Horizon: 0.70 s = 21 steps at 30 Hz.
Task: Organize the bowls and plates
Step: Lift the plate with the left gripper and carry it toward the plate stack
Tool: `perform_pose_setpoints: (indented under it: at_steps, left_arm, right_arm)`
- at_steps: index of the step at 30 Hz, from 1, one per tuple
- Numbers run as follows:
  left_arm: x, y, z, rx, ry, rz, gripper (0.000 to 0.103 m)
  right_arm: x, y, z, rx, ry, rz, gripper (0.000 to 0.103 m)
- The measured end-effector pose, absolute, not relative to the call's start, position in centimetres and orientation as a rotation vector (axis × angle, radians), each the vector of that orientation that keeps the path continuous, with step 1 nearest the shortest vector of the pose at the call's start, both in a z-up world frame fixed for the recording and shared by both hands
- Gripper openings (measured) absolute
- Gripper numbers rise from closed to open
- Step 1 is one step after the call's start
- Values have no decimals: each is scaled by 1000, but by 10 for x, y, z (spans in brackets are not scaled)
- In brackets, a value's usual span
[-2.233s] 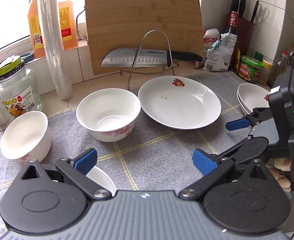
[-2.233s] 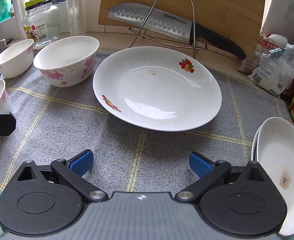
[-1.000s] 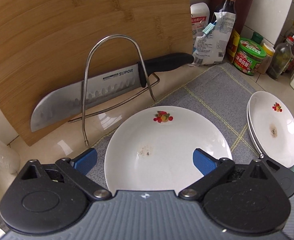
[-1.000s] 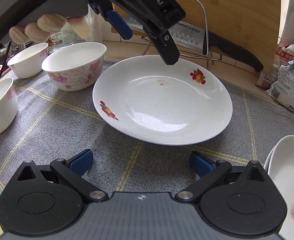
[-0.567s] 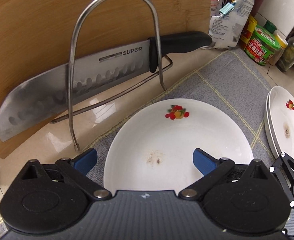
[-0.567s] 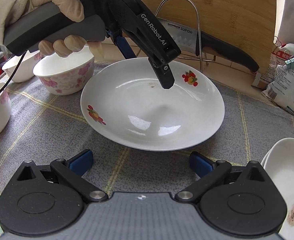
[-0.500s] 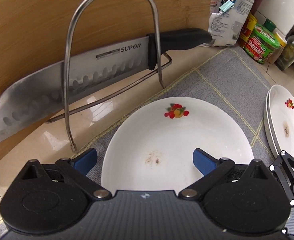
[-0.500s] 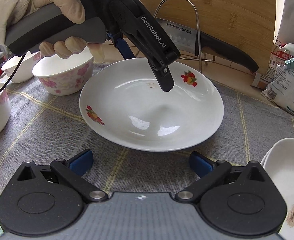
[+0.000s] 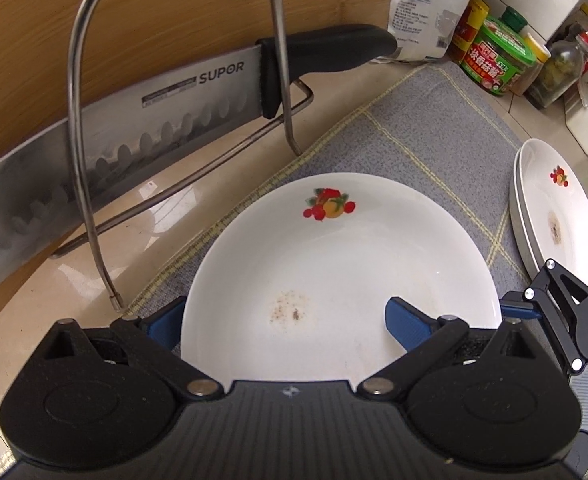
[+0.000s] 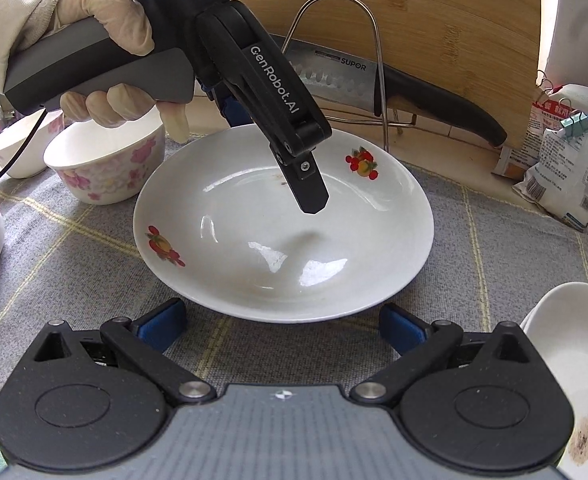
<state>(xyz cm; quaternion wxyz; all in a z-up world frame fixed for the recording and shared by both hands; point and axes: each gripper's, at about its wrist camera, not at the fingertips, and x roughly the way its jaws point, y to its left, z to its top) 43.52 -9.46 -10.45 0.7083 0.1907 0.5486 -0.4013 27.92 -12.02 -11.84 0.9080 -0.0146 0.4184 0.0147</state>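
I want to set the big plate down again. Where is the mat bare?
Bare mat lies between the big plate and the stacked plates, and on its near left. Crowded: bowls far left, knife rack behind.
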Motion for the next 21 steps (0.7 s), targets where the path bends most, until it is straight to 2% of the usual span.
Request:
perform_pose_setpoints:
  at_steps: [21]
  left_arm:
    - [451, -103, -106, 410, 1318, -965, 101]
  right_arm:
    - [279, -124, -122, -43, 823, 59, 103]
